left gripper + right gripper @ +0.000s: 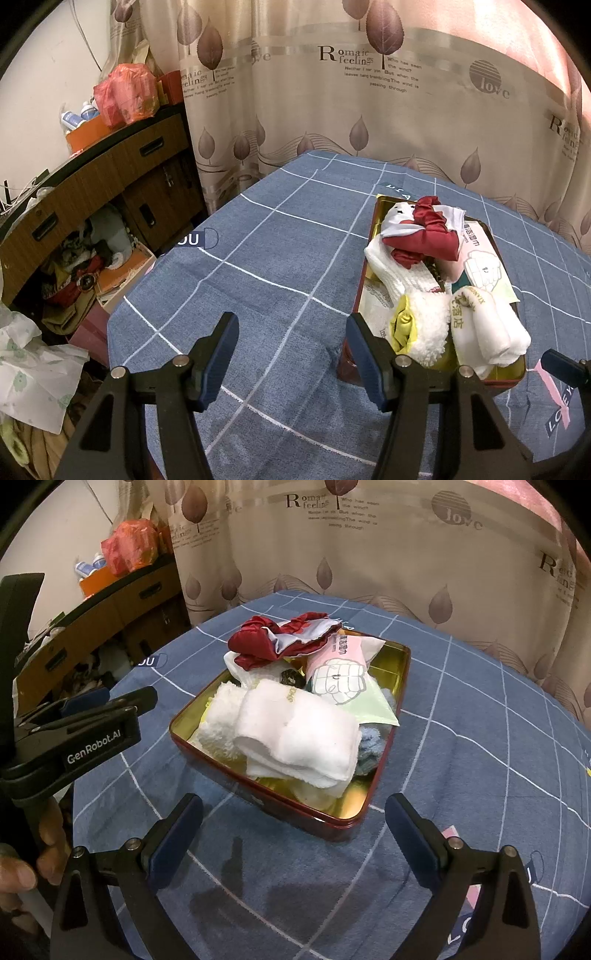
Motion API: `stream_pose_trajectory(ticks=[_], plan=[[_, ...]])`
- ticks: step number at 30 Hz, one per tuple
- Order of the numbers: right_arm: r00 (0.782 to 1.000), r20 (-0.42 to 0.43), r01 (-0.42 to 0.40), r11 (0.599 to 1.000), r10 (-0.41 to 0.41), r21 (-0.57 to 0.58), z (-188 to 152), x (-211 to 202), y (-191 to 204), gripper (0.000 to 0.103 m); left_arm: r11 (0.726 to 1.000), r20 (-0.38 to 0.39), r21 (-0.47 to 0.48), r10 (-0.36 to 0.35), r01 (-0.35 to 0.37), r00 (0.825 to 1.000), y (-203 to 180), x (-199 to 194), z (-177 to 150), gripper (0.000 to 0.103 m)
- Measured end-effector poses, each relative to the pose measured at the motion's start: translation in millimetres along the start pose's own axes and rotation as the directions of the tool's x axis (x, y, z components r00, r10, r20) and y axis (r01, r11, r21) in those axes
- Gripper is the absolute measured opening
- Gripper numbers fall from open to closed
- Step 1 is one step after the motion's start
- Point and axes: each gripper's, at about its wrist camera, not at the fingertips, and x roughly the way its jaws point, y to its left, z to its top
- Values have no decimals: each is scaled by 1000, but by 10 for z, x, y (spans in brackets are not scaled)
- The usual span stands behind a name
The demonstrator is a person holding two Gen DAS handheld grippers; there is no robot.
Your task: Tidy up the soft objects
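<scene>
Hovering over the blue checked tablecloth (280, 258), the left gripper (291, 354) stands wide with nothing between its pads, and the right gripper (293, 834) is likewise spread and empty, aimed at the near edge of the red tin (400, 664). The tin sits on the cloth toward the far side, near the curtain (406, 554), and is heaped above its rim: a rolled white towel (295, 734) lies across the near half, a fluffy white cloth (221, 723) beside it, a wipes packet (341, 675) behind, and a dark red satin cloth (280, 642) spills over the far rim. Everything soft appears gathered already, probably why both claws wait clear. Open cloth lies all around the tin; the left table edge drops to a cluttered cabinet (92, 192).
</scene>
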Motion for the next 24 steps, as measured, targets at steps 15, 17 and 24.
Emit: stream_pose_trajectory(ticks=[15,17,24], plan=[[1000,-3,-1,1000,1,1,-15,8,22,98,1000,0,-4,2,-2,1000,7,-3,-25,62],[1000,-2,-2,1000,2,0,-15,7,21,98,1000,1,-5,1,-1,1000,6,-2,-24,62],[1000,-4,-2,1000,2,-1,-26,12,37,98,1000,-1,-3,1,-1,1000,7,-3,-22,62]])
